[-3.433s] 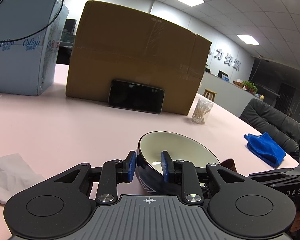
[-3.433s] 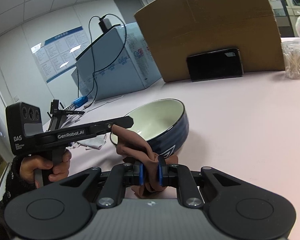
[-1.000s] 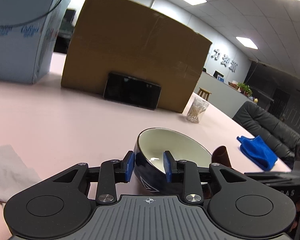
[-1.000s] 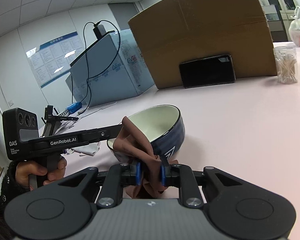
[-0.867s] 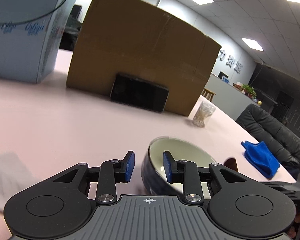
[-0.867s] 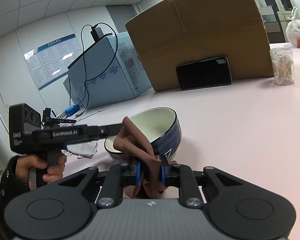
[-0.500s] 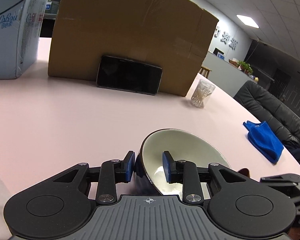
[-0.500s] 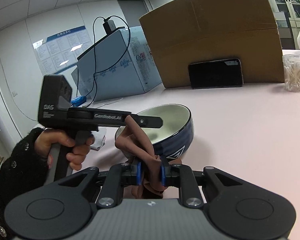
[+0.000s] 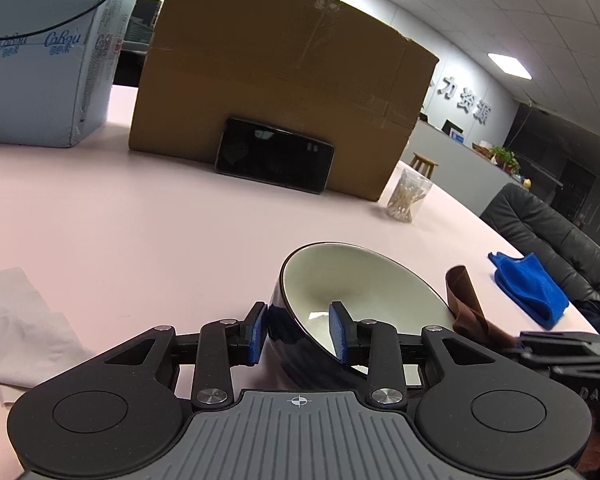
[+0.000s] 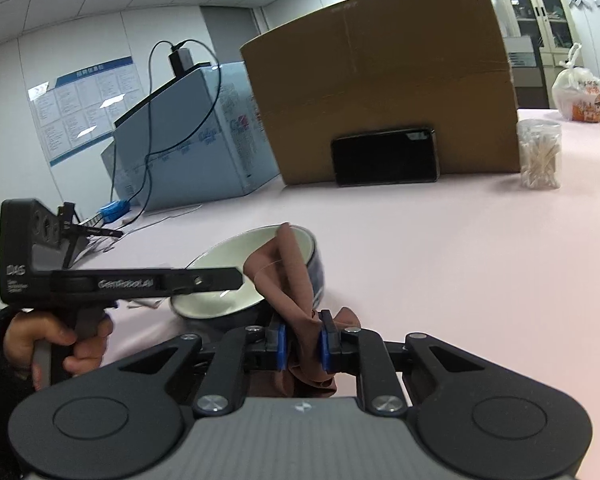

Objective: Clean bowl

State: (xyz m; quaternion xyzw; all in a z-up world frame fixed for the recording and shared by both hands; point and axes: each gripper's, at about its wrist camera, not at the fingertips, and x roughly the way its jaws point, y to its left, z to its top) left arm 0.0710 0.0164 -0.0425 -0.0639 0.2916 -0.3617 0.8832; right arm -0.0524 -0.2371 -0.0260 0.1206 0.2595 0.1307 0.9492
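A dark-blue bowl (image 9: 352,304) with a cream inside is pinched at its rim by the left tool (image 9: 299,334), tilted above the pink worktop (image 9: 140,232) near its front edge. A brown cloth (image 10: 296,292) is clamped in the right tool (image 10: 303,346), draped against the bowl's rim.
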